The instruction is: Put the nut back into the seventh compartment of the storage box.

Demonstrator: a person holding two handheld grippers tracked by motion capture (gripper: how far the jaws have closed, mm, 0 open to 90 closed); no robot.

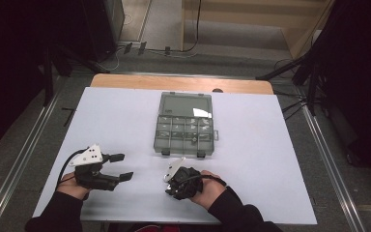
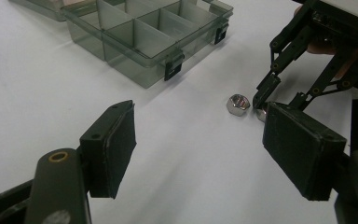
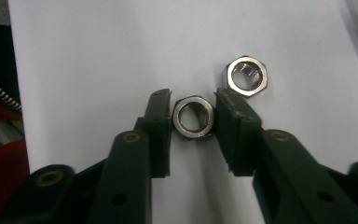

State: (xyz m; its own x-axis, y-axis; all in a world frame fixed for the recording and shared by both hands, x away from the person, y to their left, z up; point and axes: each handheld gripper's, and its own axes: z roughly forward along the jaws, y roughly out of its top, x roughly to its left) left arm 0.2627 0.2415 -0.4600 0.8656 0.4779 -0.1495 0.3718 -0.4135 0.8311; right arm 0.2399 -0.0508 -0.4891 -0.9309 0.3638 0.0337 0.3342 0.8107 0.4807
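Two steel hex nuts lie on the white sheet near the front of the table. In the right gripper view my right gripper (image 3: 193, 133) is shut on one hex nut (image 3: 194, 117), a pad pressed against each of its sides. The second nut (image 3: 245, 76) lies loose just beyond the jaw tips. In the left gripper view that loose nut (image 2: 238, 104) sits beside the right gripper (image 2: 262, 103), which points down at the sheet. My left gripper (image 1: 122, 166) rests at the front left, open and holding nothing, aimed toward the nuts. From above, the right gripper (image 1: 175, 190) is held in a hand.
A smoky clear compartment box (image 1: 207, 145) lies open mid-table, its lid flat behind it and one small part in a compartment. In the left gripper view its front latches (image 2: 173, 66) face me. The white sheet (image 1: 270, 169) covers a wooden table.
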